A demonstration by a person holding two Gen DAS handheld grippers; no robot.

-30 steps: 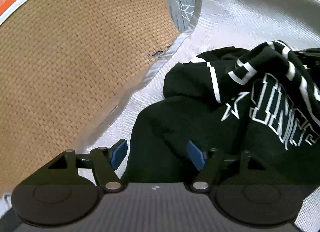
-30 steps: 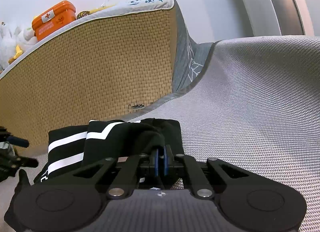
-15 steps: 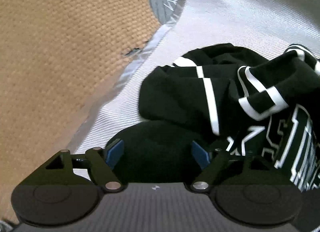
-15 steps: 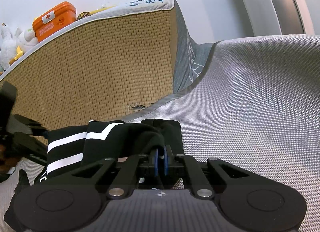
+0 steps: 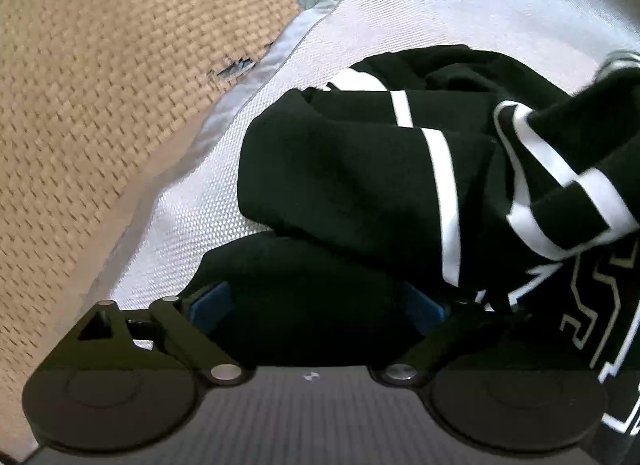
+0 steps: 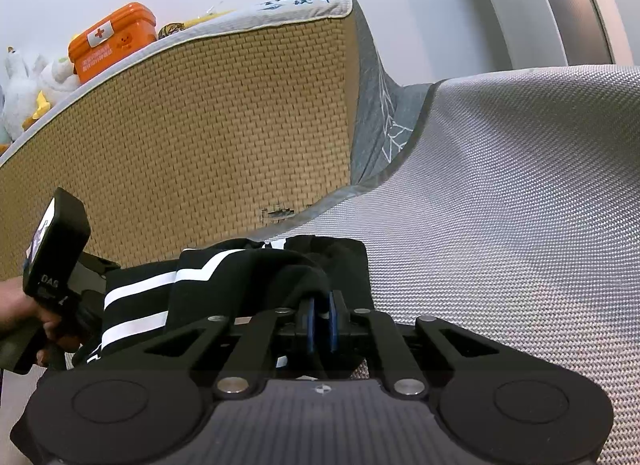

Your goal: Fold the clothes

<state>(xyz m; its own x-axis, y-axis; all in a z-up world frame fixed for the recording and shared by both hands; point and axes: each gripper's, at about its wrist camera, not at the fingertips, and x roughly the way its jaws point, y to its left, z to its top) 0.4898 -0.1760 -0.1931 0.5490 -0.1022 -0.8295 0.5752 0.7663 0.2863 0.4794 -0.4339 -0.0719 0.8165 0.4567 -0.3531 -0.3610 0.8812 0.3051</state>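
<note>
Fabric comes first: the black striped garment (image 5: 360,185) lies bunched on the grey woven cover (image 5: 480,5), filling the middle and right of the left wrist frame. Our right gripper (image 6: 321,315), low centre in its view, is pinching a fold of it between pressed-together pads. Our left gripper (image 5: 316,305) is opening wide over a dark lobe at lower centre, which the pads do not press. We should seat deep before closing, taking one layer only, clear of the tan mattress side (image 5: 100,105) at upper left.

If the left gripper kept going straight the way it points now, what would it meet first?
Most likely the black garment: a dark fold already sits between the opening jaws of the left gripper, with the grey woven surface beneath. Exact depth is unclear.
</note>
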